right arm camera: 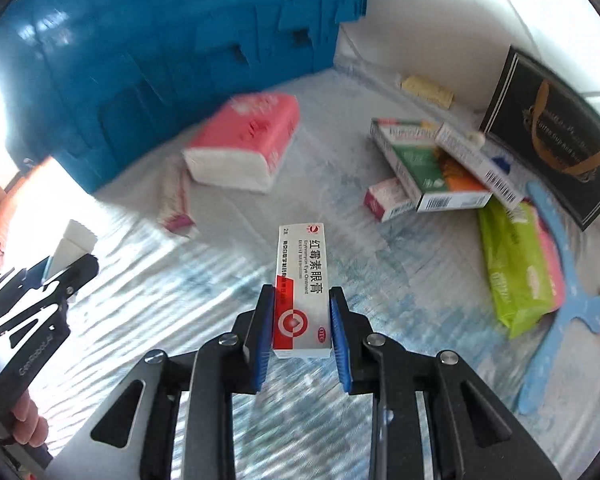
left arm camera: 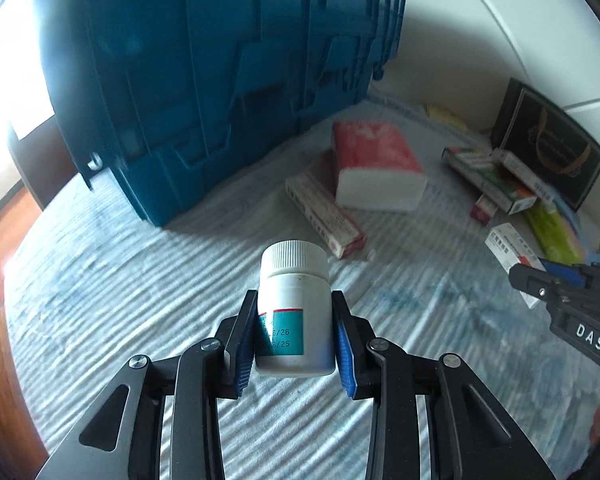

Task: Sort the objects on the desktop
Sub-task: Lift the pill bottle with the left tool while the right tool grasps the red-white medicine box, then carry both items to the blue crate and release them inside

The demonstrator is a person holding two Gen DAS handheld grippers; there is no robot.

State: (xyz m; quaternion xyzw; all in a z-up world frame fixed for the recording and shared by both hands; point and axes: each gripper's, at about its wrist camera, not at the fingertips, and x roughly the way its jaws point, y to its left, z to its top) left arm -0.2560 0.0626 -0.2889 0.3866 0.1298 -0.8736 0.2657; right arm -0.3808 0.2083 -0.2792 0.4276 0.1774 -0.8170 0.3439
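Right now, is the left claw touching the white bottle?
Touching. In the left wrist view, the left claw has both blue pads pressed against the sides of the white bottle, with no gap showing on either side.

The teal label of the white bottle point(left arm camera: 294, 312) is partly covered by the left hand-held gripper point(left arm camera: 294, 320), so its printed dates read only in part. The blue crate point(left arm camera: 204, 80) runs off the top edge in both views, its rim unseen. In the right wrist view the pink tissue pack point(right arm camera: 246, 144) and the small box near it point(right arm camera: 174, 200) are smeared by blur, their print unreadable. The black box point(right arm camera: 552, 136) on the far right has gold lettering too blurred to read. A yellowish thing point(right arm camera: 426, 90) by the far wall is too small to identify. Only fingertips point(right arm camera: 28, 420) of a person show at the left edge.
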